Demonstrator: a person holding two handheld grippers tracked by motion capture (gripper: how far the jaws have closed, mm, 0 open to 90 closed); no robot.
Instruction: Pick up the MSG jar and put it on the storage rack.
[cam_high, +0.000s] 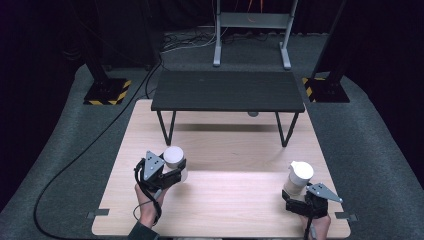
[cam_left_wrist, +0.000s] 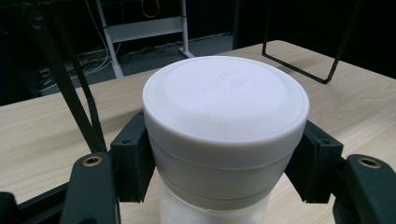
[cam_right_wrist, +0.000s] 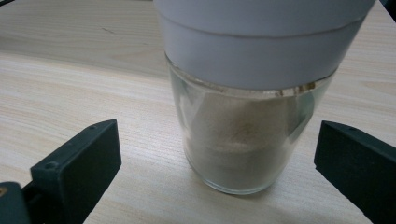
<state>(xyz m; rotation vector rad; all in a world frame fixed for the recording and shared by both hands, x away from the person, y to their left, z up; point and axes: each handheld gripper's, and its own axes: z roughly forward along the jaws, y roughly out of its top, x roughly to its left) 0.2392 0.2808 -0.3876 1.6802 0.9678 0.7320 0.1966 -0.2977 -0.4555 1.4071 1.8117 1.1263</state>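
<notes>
A white-lidded glass jar (cam_high: 174, 159) is at the table's left, clamped in my left gripper (cam_high: 176, 172); in the left gripper view the black pads (cam_left_wrist: 133, 158) press on both sides of the white lid (cam_left_wrist: 224, 100). A second glass jar (cam_high: 299, 177) with a white spouted lid stands on the wooden table (cam_high: 230, 200) at the right. It holds pale powder (cam_right_wrist: 238, 135) in the right gripper view. My right gripper (cam_right_wrist: 215, 168) is open, its jaws apart on either side of this jar, not touching the glass.
A low black bench (cam_high: 227, 91) on thin metal legs spans the far half of the table. Behind it stands a grey metal frame (cam_high: 252, 30). Black stands with yellow-striped bases (cam_high: 107, 92) flank the table on the carpet, with cables trailing.
</notes>
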